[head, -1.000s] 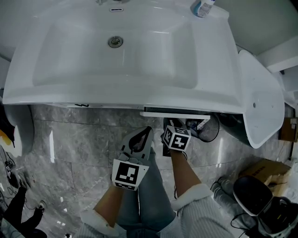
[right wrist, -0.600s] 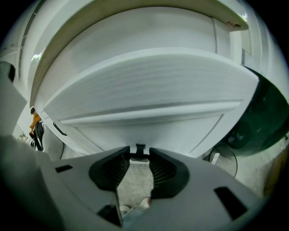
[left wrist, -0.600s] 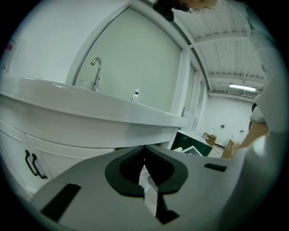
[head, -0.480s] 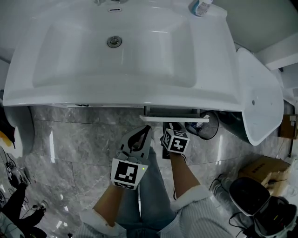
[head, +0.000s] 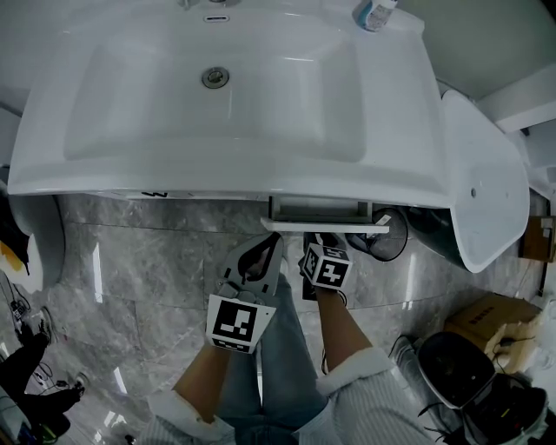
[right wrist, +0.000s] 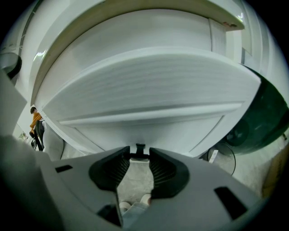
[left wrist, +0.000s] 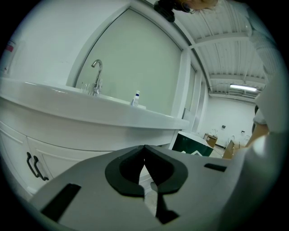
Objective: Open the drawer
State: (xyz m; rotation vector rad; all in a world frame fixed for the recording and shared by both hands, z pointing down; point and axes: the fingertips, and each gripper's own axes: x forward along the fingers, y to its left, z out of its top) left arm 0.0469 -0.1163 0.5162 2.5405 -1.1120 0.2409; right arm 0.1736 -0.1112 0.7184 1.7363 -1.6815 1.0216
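The white drawer (head: 323, 226) stands part way out from under the right half of the vanity, its grey inside showing. My right gripper (head: 318, 238) sits at its front edge. In the right gripper view the wide drawer front (right wrist: 149, 85) fills the frame, and its small black handle (right wrist: 140, 151) is clamped between the fingertips of my right gripper (right wrist: 139, 155). My left gripper (head: 275, 241) hangs just left of the drawer, apart from it. In the left gripper view my left gripper (left wrist: 144, 147) is shut with nothing in it.
The white sink basin (head: 226, 96) spans the top, a bottle (head: 375, 13) on its back right corner. A white curved fixture (head: 486, 182), a dark bin (head: 430, 230) and a cardboard box (head: 495, 317) stand at the right. Black door handles (left wrist: 34, 166) show on the cabinet.
The drawer has slid further out from under the counter, and my right gripper has come back toward me with it. The left gripper has stayed put.
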